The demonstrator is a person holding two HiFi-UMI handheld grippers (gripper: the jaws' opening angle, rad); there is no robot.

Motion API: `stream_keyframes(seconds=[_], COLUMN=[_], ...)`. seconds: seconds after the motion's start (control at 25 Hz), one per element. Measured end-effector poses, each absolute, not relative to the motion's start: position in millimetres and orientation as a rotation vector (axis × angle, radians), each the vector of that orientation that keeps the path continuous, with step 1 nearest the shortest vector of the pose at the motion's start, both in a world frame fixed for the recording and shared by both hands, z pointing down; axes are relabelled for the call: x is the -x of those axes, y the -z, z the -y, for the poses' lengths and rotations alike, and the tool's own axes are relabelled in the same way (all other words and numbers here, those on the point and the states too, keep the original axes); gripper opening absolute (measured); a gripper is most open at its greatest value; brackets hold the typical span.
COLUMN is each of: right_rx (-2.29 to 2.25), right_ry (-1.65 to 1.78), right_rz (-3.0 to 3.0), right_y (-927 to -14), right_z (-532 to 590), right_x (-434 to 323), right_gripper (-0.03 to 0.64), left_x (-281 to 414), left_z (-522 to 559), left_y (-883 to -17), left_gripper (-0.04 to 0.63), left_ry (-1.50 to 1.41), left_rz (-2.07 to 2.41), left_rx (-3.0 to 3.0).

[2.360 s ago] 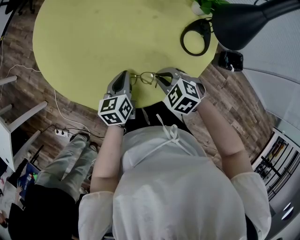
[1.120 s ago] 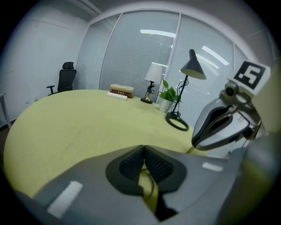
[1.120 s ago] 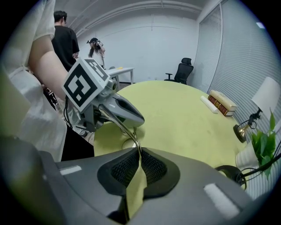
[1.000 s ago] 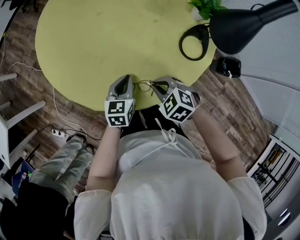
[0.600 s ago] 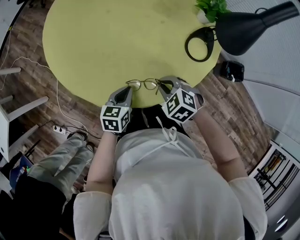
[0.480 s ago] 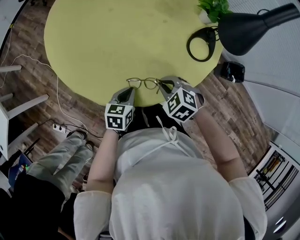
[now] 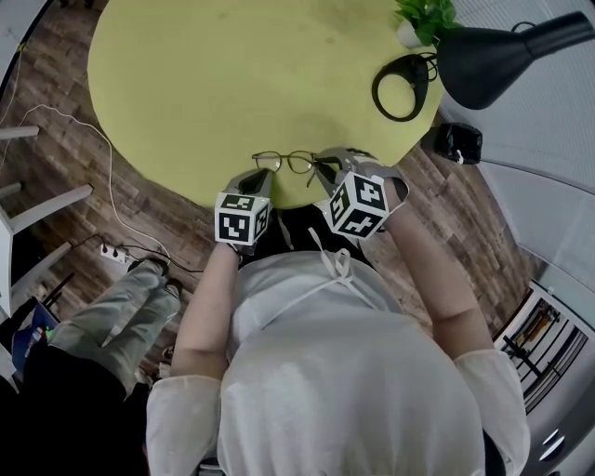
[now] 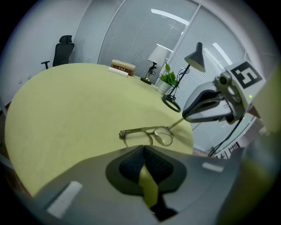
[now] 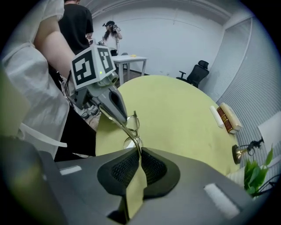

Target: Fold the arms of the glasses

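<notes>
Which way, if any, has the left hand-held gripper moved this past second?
Yes: the left hand-held gripper pulled back toward the table's near edge, now short of the glasses.

On the table (image 7: 232,74) I count one pair of glasses (image 7: 285,162), two lamps, a black lamp (image 7: 493,56) and a white-shaded lamp (image 8: 158,55), one potted plant (image 7: 423,14) and one stack of books (image 8: 122,67). At its near edge are my two tongs, the left gripper (image 7: 261,177) and the right gripper (image 7: 322,166). Beyond its far edge stands one office chair (image 8: 62,47).

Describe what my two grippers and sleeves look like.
The left gripper and right gripper are grey, with tapering fingers lined in dark textured padding; each carries a white cube with black square markers. The sleeves are loose, elbow-length and white.
</notes>
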State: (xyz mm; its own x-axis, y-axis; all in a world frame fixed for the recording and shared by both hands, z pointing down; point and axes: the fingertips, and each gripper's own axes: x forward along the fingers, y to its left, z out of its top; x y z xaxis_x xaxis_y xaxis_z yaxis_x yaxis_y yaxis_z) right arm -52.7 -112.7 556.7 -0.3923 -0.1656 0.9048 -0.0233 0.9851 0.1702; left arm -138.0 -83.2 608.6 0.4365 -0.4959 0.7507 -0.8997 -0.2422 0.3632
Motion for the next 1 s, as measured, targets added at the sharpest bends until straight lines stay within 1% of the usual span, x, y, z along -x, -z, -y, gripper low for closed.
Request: stream_keyframes(seconds=[0.28, 0.52, 1.0], right_rx=[0.009, 0.05, 0.059], right_ry=[0.222, 0.129, 0.081], right_rz=[1.94, 1.997, 1.991], right_y=[-562.8, -570.2, -588.0], right_z=[111.1, 111.2, 111.2], right_x=[66.4, 84.5, 107.8], right_gripper=[0.018, 0.016, 0.021], left_x=[136.7, 140.3, 141.9], left_z=[83.6, 85.4, 85.2], left_y=[-607.7, -605.0, -607.3], left_gripper=[0.005, 0.006, 0.005], left_ry=[-0.621, -0.586, -0.612], left_rz=[1.155, 1.184, 1.182], left_rx=[-1.887, -1.898, -1.881])
